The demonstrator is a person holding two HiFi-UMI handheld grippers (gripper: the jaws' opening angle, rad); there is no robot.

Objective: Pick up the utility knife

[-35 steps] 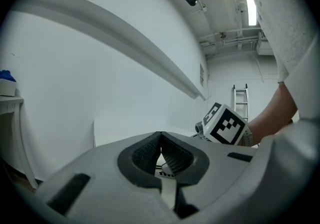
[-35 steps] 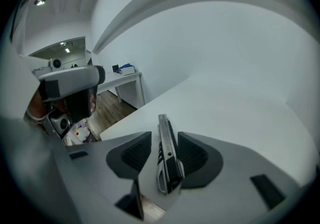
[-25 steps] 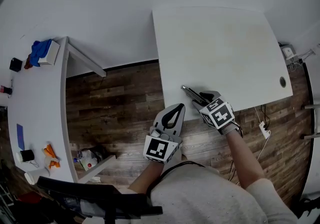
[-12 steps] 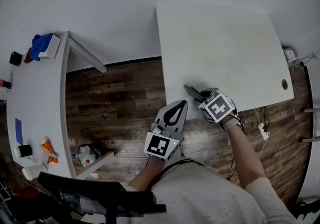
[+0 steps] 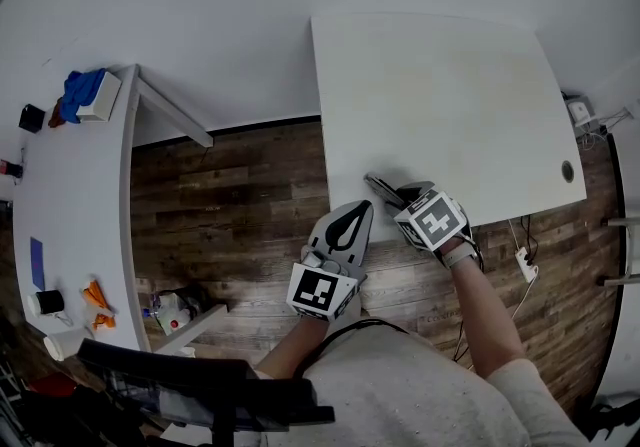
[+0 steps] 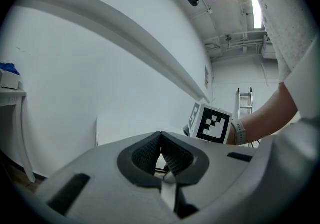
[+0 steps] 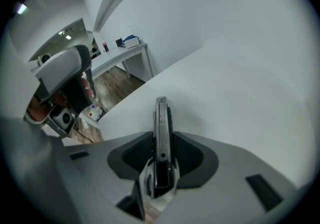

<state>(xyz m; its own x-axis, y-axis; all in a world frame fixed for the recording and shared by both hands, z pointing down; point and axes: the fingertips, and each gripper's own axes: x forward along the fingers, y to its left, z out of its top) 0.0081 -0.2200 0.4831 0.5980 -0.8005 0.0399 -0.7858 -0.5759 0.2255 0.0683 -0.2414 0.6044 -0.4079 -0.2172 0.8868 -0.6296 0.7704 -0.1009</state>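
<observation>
White table (image 5: 440,105), the utility knife (image 5: 381,186) lying flat near its front left corner. Grasp step: right gripper (image 5: 402,199) jaws closing around the knife's handle. Left gripper (image 5: 348,225) jaws together, empty, beside the table. Next, probably: firm grip, level lift.

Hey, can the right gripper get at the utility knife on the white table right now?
Probably yes: the utility knife already lies on the table between the closing jaws of the right gripper, with nothing in the way.
</observation>
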